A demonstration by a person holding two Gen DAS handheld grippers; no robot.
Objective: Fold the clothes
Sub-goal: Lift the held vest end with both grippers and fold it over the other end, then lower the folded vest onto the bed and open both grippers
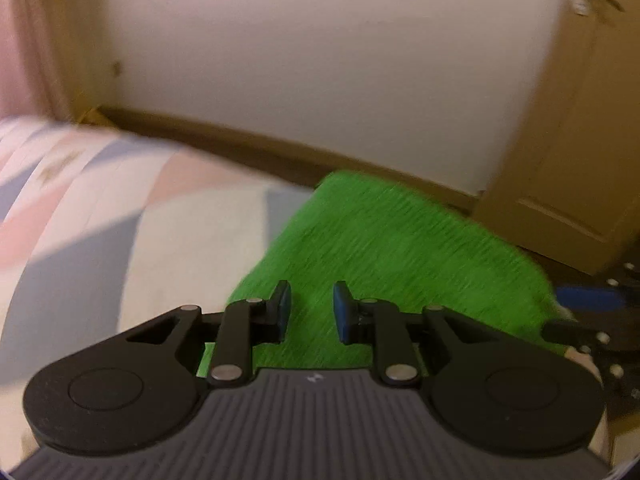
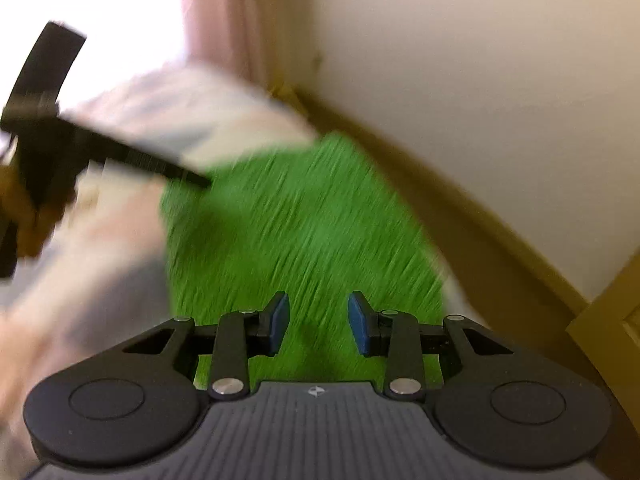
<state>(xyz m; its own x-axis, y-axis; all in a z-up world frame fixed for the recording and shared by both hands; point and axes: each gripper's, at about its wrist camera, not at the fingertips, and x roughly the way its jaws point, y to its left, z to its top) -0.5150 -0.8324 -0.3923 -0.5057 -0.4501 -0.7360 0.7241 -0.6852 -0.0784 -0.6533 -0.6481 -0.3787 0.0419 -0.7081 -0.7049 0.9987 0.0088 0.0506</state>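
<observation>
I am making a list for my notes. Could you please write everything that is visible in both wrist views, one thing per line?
green garment: one, bright green, lying flat on the bed by its far edge, under both grippers; blurred
bed cover: one, pink, grey-blue and cream patches, spread over the bed
wall: one, cream, behind the bed
skirting board: one, brown, along the foot of the wall
door: one, light wood with a metal handle, at the right
curtain: one, pink, at the left by a bright window
left gripper: one, black with blue pads, narrow gap, nothing between
right gripper: one, black with blue pads, gap, nothing between
</observation>
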